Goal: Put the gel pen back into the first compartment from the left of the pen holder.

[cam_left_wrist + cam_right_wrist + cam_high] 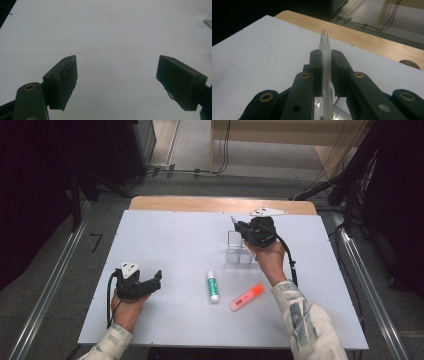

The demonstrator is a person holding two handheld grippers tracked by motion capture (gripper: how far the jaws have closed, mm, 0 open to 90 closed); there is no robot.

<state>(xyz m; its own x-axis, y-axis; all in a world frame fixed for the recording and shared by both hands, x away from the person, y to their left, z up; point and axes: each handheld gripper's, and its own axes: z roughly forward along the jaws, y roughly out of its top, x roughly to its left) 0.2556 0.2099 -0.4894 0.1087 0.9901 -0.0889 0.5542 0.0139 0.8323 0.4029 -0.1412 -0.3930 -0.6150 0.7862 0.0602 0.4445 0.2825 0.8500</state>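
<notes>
Looks like a tidy-up job: getting the pens and sticks off the big white table (pixel 165 245) and into the clear box (pixel 235 247). Not far along, going by the pictures. Hard to see anything inside the box yet. Over by the box, at the far side of the table, clamped tight in the right gripper (pixel 326 62): a see-through pen (pixel 325 47), pointing up, right above the box or just at it. Hard to tell if its bottom end is inside. Nothing in the left gripper (pixel 116 80), resting near the front left of the table with jaws spread wide. Left to do: dropping the pen in, then picking up the orange highlighter (pixel 246 297) and the glue stick (pixel 213 286), both lying flat in the middle, near each other but not touching.

Table: flat, smooth, pale, with a wood edge at the back. Box: hard clear plastic, square walls, open on top. Jaws: black, blocky, flat inside. Highlighter: chunky, bright orange, white label. Glue stick: round tube, white with a green part. Pen: thin, round, frosty clear, with a rounded tip
</notes>
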